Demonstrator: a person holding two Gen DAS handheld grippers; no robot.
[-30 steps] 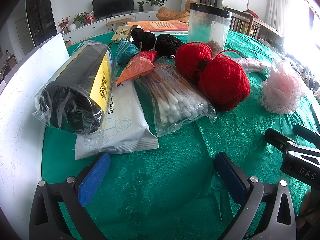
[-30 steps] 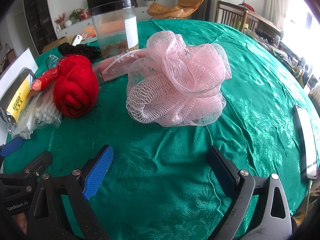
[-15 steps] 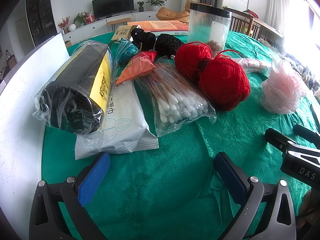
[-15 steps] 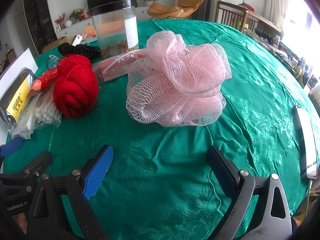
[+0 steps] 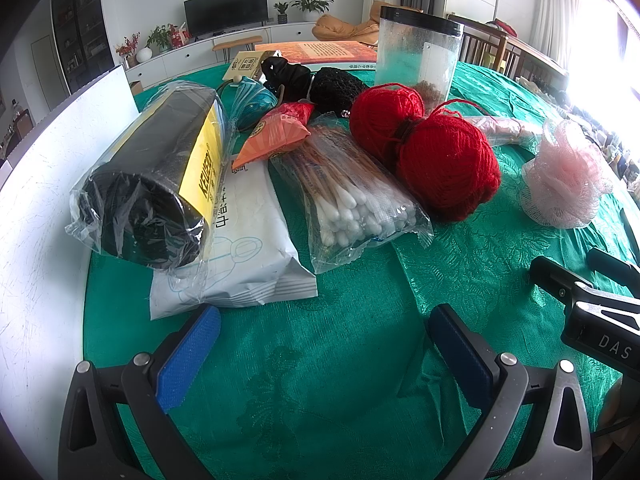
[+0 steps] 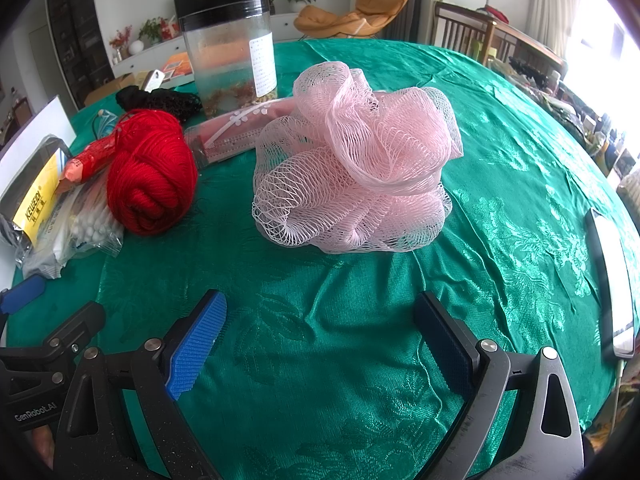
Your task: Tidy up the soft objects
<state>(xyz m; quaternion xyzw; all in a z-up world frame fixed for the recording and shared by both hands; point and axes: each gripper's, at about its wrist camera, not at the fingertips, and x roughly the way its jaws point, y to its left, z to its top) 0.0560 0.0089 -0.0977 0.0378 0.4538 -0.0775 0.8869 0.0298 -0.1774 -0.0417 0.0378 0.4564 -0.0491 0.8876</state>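
1. Left wrist view: your left hand-held gripper (image 5: 324, 350) is spread wide with nothing between its blue pads, low over the green tabletop (image 5: 320, 380). Directly ahead lies the white wipes pack (image 5: 248, 248), its long axis running away from you, with the black roll in clear wrap (image 5: 156, 184) resting on its left side. To the right of those, a bag of cotton swabs (image 5: 356, 208) points the same way, and beyond it sit two balls of red yarn (image 5: 444, 164), touching each other. The pink mesh bath pouf (image 5: 564, 176) is far right, well apart from this gripper.

2. Right wrist view: your right hand-held gripper (image 6: 320, 342) is also open and empty. The pink mesh bath pouf (image 6: 356, 172) sits straight ahead, centred between the fingers' lines and near. The red yarn (image 6: 152, 176) lies off to the left, beside the swabs.

3. Judgement: your right hand is the nearer one for the pouf; a straight advance should bring it between the pads. It is roundish, so no axis matters much.
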